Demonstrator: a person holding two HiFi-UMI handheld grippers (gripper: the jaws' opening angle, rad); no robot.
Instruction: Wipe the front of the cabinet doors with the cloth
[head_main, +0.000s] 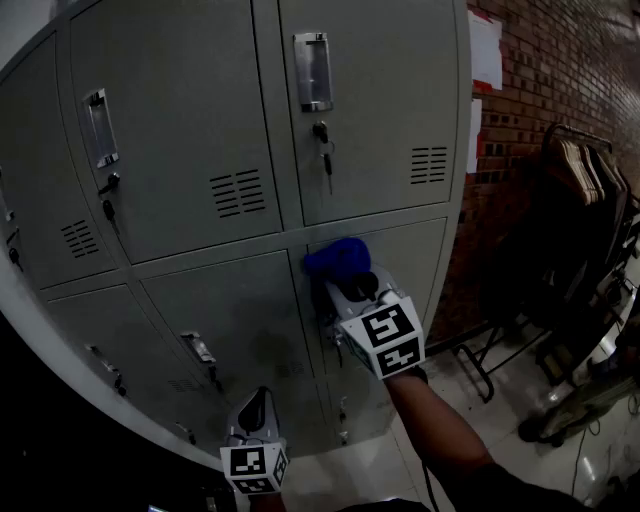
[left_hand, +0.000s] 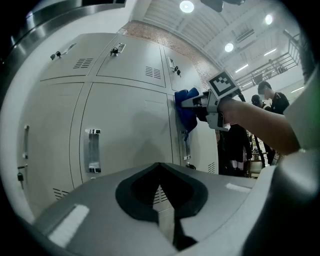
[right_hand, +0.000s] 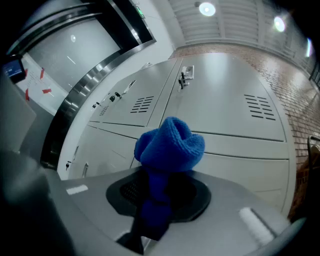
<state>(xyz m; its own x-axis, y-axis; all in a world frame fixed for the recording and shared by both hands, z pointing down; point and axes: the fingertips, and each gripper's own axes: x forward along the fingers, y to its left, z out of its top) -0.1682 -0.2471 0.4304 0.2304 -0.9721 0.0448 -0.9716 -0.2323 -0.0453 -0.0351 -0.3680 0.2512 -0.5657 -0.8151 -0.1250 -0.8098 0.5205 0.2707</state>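
Now wiping step: blue cloth (head_main: 338, 258) pinched in right gripper (head_main: 352, 290), seemingly against lower cabinet door (head_main: 425, 255), top left part. Left gripper (head_main: 257, 410) at 7 o'clock from cloth, jaws pressed together, empty, idle. Next probably: sweep toward 3 o'clock, steady pressure, avoiding handle.

Right gripper (head_main: 345, 278) just off centre toward 4 o'clock, jaws pinched on a blue cloth (right_hand: 170, 145), bare forearm (head_main: 432, 420) reaching in from 5 o'clock. Left gripper (head_main: 260, 400) low at 6 o'clock, jaws closed together, empty.
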